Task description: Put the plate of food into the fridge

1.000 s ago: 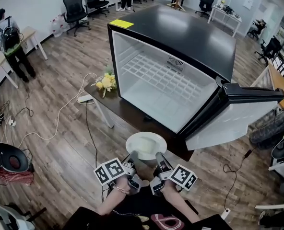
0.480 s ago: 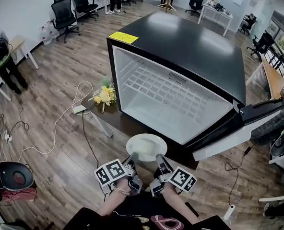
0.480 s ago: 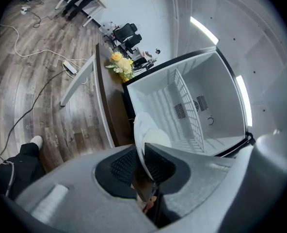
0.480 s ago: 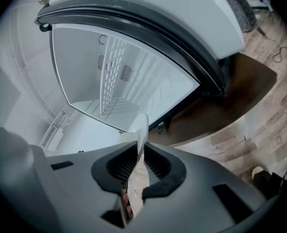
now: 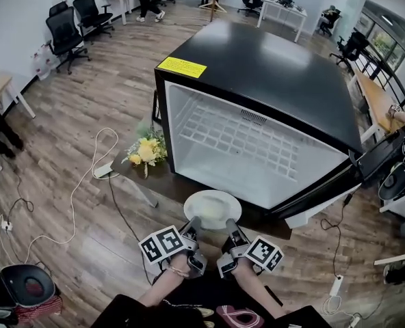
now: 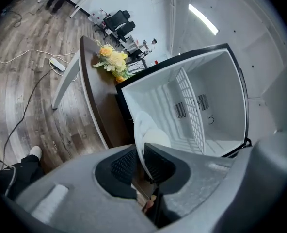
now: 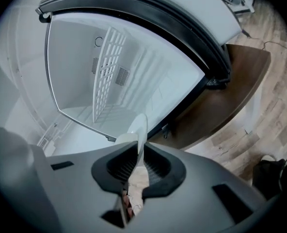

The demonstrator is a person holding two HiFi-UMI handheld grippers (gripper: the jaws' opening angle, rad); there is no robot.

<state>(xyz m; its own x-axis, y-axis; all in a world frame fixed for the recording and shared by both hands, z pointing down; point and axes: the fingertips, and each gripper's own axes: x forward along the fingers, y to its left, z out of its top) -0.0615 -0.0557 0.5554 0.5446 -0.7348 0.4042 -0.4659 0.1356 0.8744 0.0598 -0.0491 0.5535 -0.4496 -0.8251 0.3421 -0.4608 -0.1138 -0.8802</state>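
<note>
while i keep both arms stretched out ahead, let me sweep across. far left on the wood floor [image 5: 66, 135], a white power strip [image 5: 103, 170] with its cable looping away. next along, a bunch of yellow flowers [image 5: 146, 150] lies on the left end of the dark bench [image 5: 163, 178], just beside the fridge's left wall.

now the left claw [image 5: 191, 224]: narrowed right down and pinched on the plate's near-left rim, a pad pressing each face of the edge in its own view. the plate [image 5: 213, 208], white, hangs level between the two claws, about over the bench's front edge, just short of the fridge mouth and not inside it. something pale sits on it; i can't tell what.

right claw [image 5: 228, 225], same story: almost closed and clamped on the near-right rim.

beyond them the fridge [image 5: 271, 60] sits on the bench, black outside, white inside, a yellow label [image 5: 182, 66] on its top and one wire shelf [image 5: 233, 137] across the cavity. far right, the door [image 7: 172, 4] stands wide open, its pale liner and black seal arching over the top of the right gripper view.
</note>
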